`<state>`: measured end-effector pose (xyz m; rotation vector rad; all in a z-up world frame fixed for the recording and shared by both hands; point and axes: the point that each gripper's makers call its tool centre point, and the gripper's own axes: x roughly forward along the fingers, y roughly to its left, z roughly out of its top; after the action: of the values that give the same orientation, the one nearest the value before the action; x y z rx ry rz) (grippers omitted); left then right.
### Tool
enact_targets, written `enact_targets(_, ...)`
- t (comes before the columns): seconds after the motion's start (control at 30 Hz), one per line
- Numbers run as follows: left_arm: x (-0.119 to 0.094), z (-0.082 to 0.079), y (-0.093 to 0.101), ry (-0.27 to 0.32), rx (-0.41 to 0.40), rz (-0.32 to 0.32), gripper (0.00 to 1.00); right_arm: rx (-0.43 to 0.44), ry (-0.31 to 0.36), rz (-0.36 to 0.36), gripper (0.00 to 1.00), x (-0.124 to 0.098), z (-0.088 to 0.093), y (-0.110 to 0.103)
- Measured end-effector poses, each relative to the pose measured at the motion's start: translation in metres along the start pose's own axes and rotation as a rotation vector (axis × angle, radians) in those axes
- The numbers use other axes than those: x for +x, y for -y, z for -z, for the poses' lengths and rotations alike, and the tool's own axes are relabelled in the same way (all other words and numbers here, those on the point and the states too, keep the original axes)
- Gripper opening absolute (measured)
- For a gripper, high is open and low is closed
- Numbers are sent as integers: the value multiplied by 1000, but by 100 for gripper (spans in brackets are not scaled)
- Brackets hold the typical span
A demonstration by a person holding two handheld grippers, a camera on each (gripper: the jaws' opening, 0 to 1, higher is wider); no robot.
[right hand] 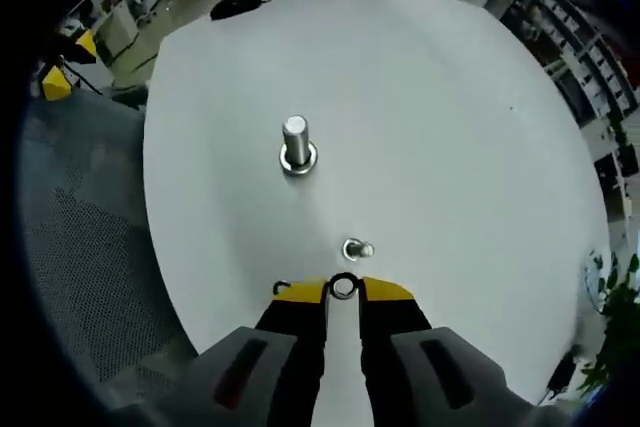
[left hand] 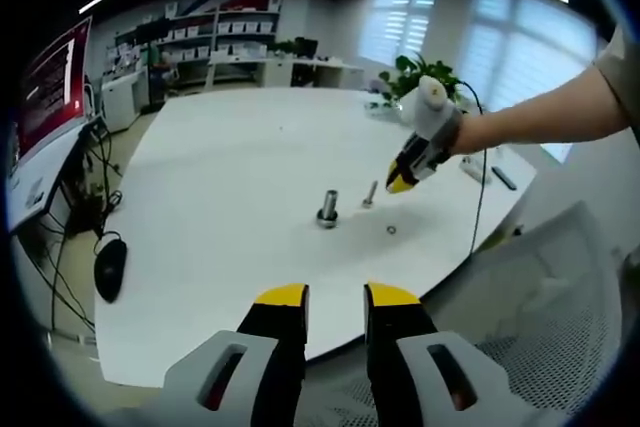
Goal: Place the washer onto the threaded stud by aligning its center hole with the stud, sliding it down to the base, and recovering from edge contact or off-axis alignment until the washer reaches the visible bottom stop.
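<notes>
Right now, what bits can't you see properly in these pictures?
- Washer, right gripper view: whether the right gripper grips it or hovers over it; the tips crowd it.
- Ring, left gripper view: too small to identify.
- Stud: threads blurred in both views.
- Bolt, right gripper view: seen end-on, its length is hidden.
- Left gripper: open, holding nothing.

Each hand-held gripper has grey moulded arms with a dark slot and black jaws capped in yellow: the left gripper [left hand: 336,297] and the right gripper [right hand: 343,292]. The person's short sleeve [left hand: 622,72] is khaki.
</notes>
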<state>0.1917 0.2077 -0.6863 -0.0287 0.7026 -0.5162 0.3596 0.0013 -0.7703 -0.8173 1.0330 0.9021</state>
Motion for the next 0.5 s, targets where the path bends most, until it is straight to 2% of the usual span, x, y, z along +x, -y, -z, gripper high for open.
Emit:
enact_targets(0.3,0,0,-1,0,2,-4,20,-47,8,11,13,5,-13,6)
enact_targets(0.5,0,1,0,-5,5,-2,20,-78,-8,1,13,10,-12,8)
